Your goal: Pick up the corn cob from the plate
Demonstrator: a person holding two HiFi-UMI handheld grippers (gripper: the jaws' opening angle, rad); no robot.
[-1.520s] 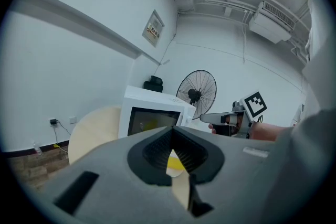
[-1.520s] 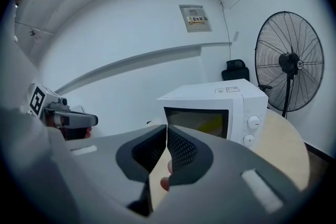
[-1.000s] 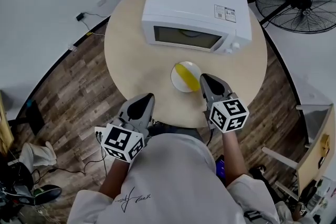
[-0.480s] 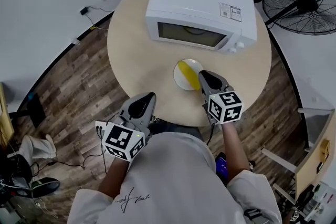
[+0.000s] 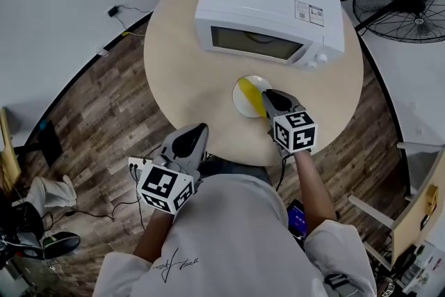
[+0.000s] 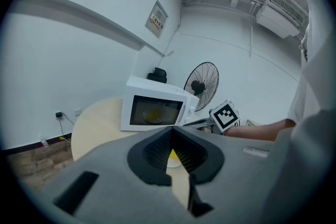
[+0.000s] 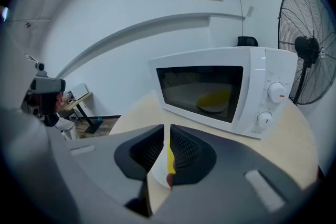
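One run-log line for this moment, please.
right gripper: at plate edge, jaws opening, empty | corn cob: on plate, ungrasped | left gripper: shut, empty

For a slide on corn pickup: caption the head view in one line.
Right gripper, jaws opening, poised at the corn cob on its plate before the microwave; left gripper hangs back.

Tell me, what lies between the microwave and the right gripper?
Head view: the white plate with the corn cob. The right gripper is opening its fingers, with nothing held between them yet.
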